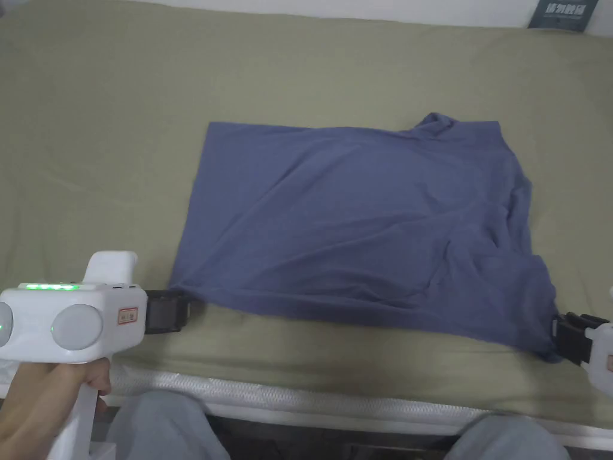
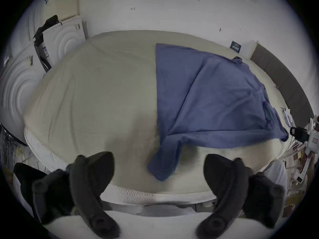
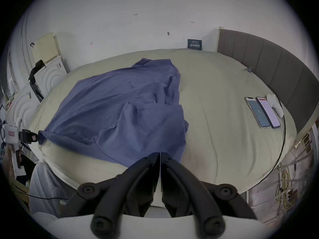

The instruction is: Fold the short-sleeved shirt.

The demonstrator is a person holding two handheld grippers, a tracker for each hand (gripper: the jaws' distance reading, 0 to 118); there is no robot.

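A blue short-sleeved shirt (image 1: 359, 221) lies spread and creased on the olive bed sheet (image 1: 108, 150). My left gripper (image 1: 179, 311) is at the shirt's near-left corner. In the left gripper view its jaws (image 2: 158, 165) stand wide open, and the loose shirt corner (image 2: 162, 166) lies between them without being pressed. My right gripper (image 1: 560, 335) is at the near-right corner. In the right gripper view its jaws (image 3: 160, 154) are shut together on the shirt's edge (image 3: 146, 139). The collar end (image 1: 437, 123) is bunched up at the far right.
Two phones (image 3: 262, 112) and a white object (image 3: 275, 107) lie on the bed's right side, beside a grey headboard (image 3: 276, 66). White furniture (image 2: 65, 35) stands past the left end. The mattress edge (image 1: 299, 398) and the person's knees are close to me.
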